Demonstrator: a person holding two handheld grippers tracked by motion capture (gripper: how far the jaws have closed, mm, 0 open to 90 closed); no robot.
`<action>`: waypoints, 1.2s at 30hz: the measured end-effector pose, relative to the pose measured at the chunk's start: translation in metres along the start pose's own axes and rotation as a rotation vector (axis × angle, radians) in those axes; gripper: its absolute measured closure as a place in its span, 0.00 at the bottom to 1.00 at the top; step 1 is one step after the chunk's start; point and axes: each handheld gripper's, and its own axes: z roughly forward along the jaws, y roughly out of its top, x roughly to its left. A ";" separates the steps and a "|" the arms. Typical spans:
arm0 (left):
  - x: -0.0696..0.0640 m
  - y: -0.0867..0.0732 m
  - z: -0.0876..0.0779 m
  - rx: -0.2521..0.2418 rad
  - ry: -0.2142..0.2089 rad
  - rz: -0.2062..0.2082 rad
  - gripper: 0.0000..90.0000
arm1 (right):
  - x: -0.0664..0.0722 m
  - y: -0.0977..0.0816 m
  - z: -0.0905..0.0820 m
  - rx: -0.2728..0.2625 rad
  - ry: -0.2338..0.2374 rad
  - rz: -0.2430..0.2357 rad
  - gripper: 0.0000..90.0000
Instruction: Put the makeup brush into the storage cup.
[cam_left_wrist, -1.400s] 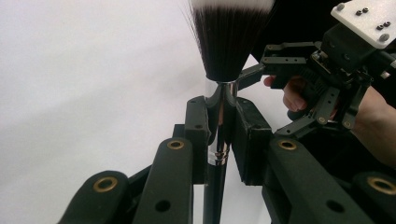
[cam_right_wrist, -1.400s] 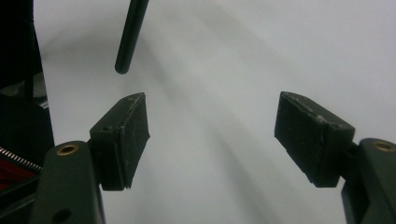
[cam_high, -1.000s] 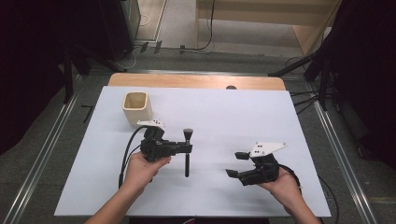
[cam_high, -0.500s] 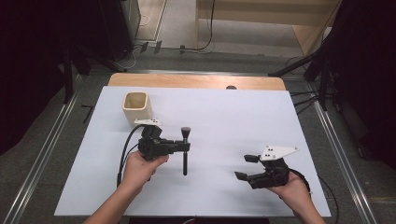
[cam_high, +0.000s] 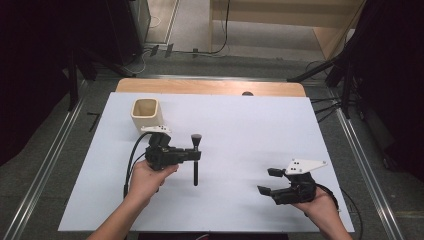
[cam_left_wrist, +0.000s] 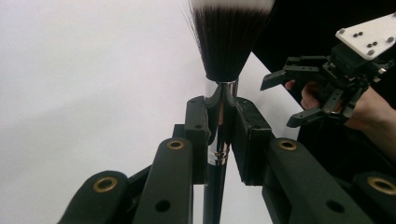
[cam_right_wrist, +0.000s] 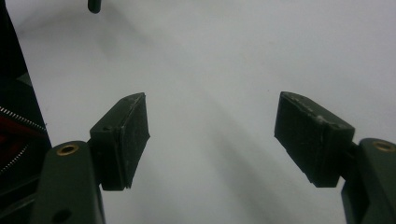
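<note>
White worktop (cam_high: 250, 125) with a wooden strip along its far edge, flanked by metal rails on a grey floor; dark equipment and cables beyond. Since the earlier frames the right tool (cam_high: 266, 181) has drawn back toward the near right corner; the left tool (cam_high: 197, 155) has kept its place. One makeup brush (cam_high: 195, 159), one beige cup (cam_high: 145, 113), two tools. Left tool: jaws clamped on the brush's metal ferrule, bristles pointing away, handle tip apparently just clear of the worktop. Right tool: jaws spread wide, nothing between them. The cup stands just beyond the left tool.
</note>
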 end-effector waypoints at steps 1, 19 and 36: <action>0.000 0.001 -0.001 -0.001 0.007 0.004 0.87 | 0.000 0.000 0.000 0.003 0.000 -0.001 0.30; 0.009 0.010 -0.030 -0.069 0.124 0.034 0.87 | 0.000 0.000 0.002 0.008 0.002 -0.003 0.30; 0.016 0.018 -0.052 -0.111 0.175 0.042 0.87 | -0.001 0.000 0.003 0.012 0.004 -0.001 0.30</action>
